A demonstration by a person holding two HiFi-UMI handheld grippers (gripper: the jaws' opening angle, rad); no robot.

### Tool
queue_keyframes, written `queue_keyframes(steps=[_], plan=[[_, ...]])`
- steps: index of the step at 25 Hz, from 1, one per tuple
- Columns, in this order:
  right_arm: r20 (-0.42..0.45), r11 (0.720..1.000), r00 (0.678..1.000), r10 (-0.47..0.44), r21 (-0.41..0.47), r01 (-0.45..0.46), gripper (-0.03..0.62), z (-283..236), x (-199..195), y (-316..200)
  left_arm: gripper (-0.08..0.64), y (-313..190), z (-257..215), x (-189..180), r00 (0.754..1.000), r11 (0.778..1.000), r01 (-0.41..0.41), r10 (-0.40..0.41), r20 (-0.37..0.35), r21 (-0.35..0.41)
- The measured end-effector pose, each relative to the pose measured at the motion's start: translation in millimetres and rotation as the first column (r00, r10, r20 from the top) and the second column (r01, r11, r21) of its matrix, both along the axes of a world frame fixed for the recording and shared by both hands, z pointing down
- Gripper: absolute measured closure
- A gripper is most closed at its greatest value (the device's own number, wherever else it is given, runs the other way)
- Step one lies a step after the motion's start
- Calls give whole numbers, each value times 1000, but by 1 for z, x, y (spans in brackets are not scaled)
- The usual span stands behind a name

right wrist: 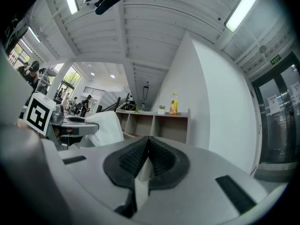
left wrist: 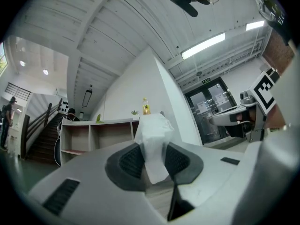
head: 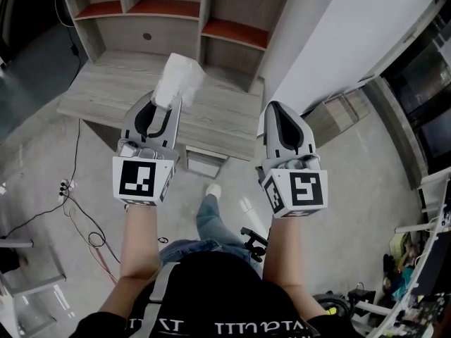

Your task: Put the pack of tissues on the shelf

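While level, left tool (head: 168, 105) around tissues (head: 180, 78)

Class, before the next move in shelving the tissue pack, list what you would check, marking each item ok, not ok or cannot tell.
1. Pack of tissues clamped in the left hand-held gripper: ok.
2. Right hand-held gripper shut and empty: ok.
3. Shelf shows bare compartments ahead: ok.
4. Pack resting on the shelf: not ok; it is held in the air, short of it.
5. Grip firm enough for the placing: cannot tell.
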State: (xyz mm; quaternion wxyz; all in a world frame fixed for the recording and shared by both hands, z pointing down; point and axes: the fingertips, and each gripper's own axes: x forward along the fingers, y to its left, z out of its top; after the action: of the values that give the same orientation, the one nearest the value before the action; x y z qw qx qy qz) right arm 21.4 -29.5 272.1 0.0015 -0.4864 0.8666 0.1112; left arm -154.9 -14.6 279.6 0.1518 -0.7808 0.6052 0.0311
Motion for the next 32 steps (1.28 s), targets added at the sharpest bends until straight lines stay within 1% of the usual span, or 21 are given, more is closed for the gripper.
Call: queue_keyframes(steps=[9, 14, 20, 26, 30, 32], plan=[[7, 1000, 1000, -19, -6, 19, 575, -2, -1, -101, 460, -100, -1, 9, 1000, 1000, -7, 7, 14, -18], [3, 1000, 1000, -26, -17, 26, 575, 0, 7, -155, 460, -154, 1, 22, 1000, 999, -14, 14, 24, -30], [31, 999, 999, -40, -14, 40, 575, -3, 12, -214, 460, -213, 0, 32, 999, 999, -21, 22, 30, -30], [30, 999, 999, -40, -17, 40, 575, -4, 22, -255, 460, -257, 6, 41, 1000, 998, -19, 19, 8, -57], [41, 999, 999, -34, -32, 35, 575, 1, 26, -275, 460, -278, 9, 46, 999, 997, -33, 32, -8, -69], [39, 999, 999, -30, -30, 31, 575, 2, 27, -281, 460, -285, 12, 48, 999, 996, -44, 42, -28, -76]])
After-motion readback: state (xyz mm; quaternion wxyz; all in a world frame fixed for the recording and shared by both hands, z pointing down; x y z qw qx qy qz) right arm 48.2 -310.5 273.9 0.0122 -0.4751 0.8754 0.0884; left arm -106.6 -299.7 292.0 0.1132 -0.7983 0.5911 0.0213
